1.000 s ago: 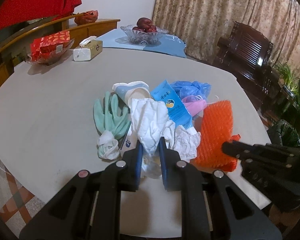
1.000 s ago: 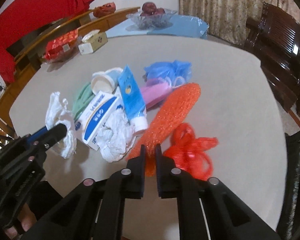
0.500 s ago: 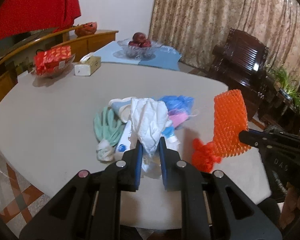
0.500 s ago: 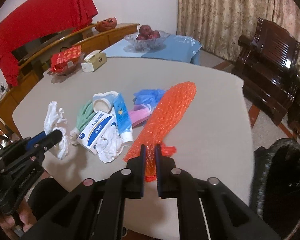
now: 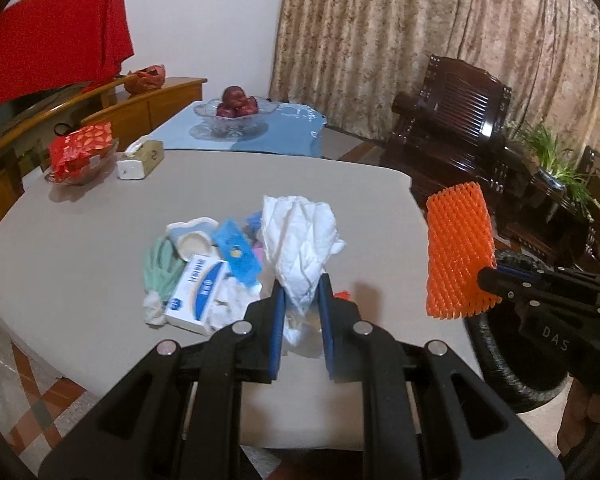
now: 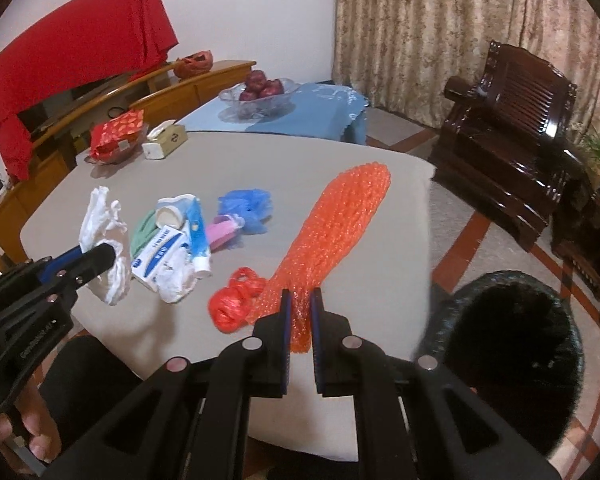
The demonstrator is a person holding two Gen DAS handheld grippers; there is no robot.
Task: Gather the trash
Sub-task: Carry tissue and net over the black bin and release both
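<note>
My left tongs (image 5: 301,300) are clamping a crumpled white tissue (image 5: 298,236), holding it up clear of the desk (image 5: 80,264). Below it, a green glove (image 5: 160,268), a white-and-blue box (image 5: 198,292) and a blue tube (image 5: 236,252) are lying heaped together on the desk. A red plastic bag (image 6: 234,300) is sitting near the desk's edge. My right tongs (image 6: 300,300) are pinching the orange foam net (image 6: 332,232), and a black bin (image 6: 512,356) is standing beside the desk at the right.

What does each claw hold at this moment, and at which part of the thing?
The left claw pinches the crumpled white tissue near its lower end. The right claw grips the orange foam net at its near end.
</note>
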